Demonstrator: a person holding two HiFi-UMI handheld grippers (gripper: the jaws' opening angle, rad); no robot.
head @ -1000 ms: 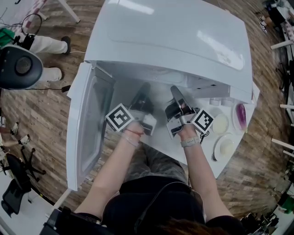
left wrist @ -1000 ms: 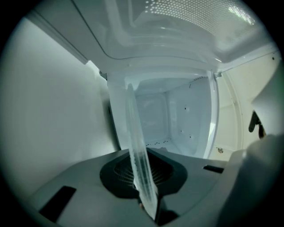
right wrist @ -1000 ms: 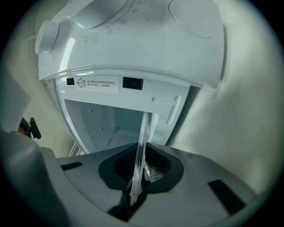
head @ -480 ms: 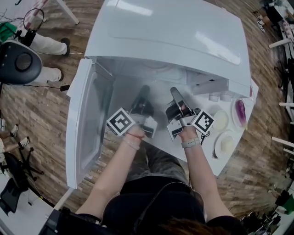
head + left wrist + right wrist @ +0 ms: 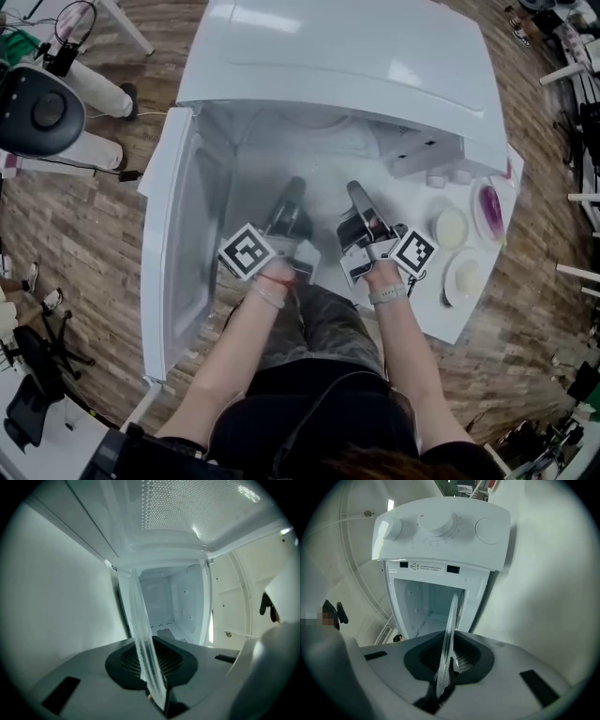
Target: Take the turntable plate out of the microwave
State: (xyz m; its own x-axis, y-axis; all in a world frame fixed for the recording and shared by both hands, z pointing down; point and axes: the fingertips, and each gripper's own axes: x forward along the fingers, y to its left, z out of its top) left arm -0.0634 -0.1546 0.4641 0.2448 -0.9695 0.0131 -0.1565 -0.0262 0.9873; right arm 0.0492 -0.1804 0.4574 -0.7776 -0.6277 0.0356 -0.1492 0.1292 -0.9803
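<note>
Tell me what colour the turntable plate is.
Clear, colourless glass. The turntable plate shows best in the left gripper view, seen edge-on.

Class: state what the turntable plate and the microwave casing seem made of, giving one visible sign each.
The turntable plate: likely clear glass; the cavity shows through its edge. The microwave casing: glossy white, painted metal or plastic; bright highlights on top.

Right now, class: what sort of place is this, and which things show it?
Probably a lab or workshop rigged for recording, not a home kitchen: the microwave sits on a white table amid wood-look floor, with a swivel chair and trailing cables around it.
</note>
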